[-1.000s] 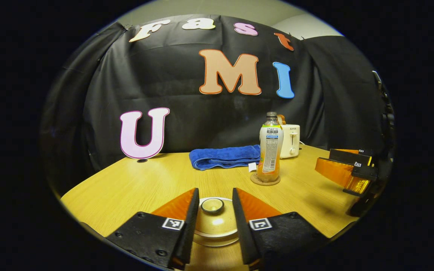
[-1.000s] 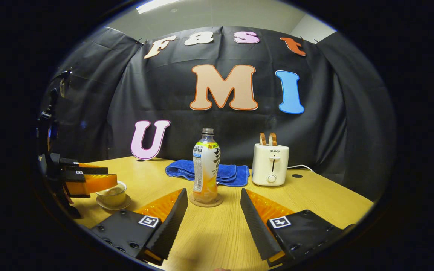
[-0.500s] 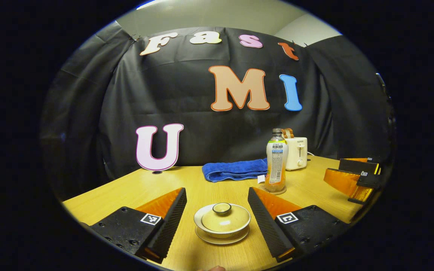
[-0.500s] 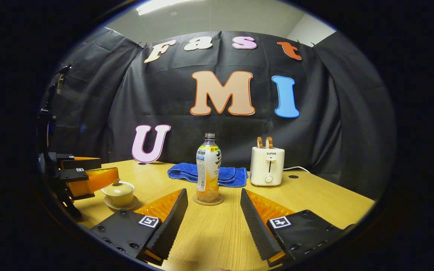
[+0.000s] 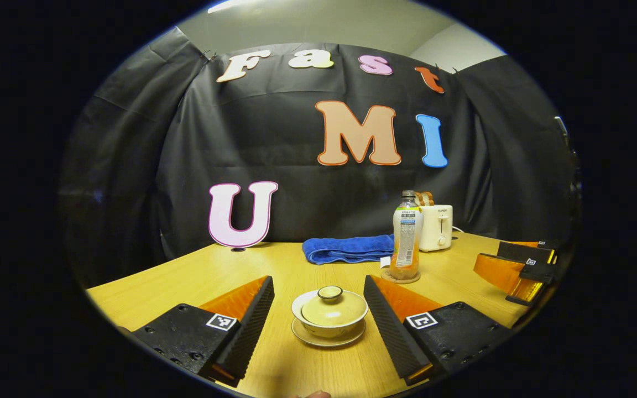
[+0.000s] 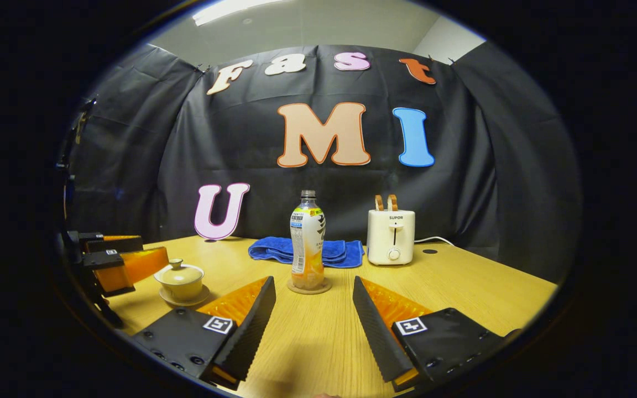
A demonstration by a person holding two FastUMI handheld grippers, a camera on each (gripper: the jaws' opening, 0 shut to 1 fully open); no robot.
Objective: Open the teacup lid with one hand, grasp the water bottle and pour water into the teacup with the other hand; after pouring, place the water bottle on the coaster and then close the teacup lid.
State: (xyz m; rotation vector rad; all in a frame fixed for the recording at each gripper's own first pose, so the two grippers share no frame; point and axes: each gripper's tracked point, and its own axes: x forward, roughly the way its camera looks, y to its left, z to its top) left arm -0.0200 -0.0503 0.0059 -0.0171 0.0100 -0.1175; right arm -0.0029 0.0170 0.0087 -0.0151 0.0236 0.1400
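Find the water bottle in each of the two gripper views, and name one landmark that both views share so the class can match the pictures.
Left gripper view: the water bottle stands right of centre on its coaster, beyond the lidded teacup.
Right gripper view: the water bottle stands at centre on the coaster.
Shared landmark: the blue towel lying behind the bottle.

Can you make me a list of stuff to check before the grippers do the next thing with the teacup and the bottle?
1. Cream ceramic lid sits on the cream teacup: ok.
2. Clear plastic bottle with orange drink stands upright on the round cork coaster: ok.
3. Left gripper open, holding nothing: ok.
4. Right gripper open, holding nothing: ok.
5. Water inside the teacup: cannot tell, lid covers it.
6. Bottle cap on: cannot tell.
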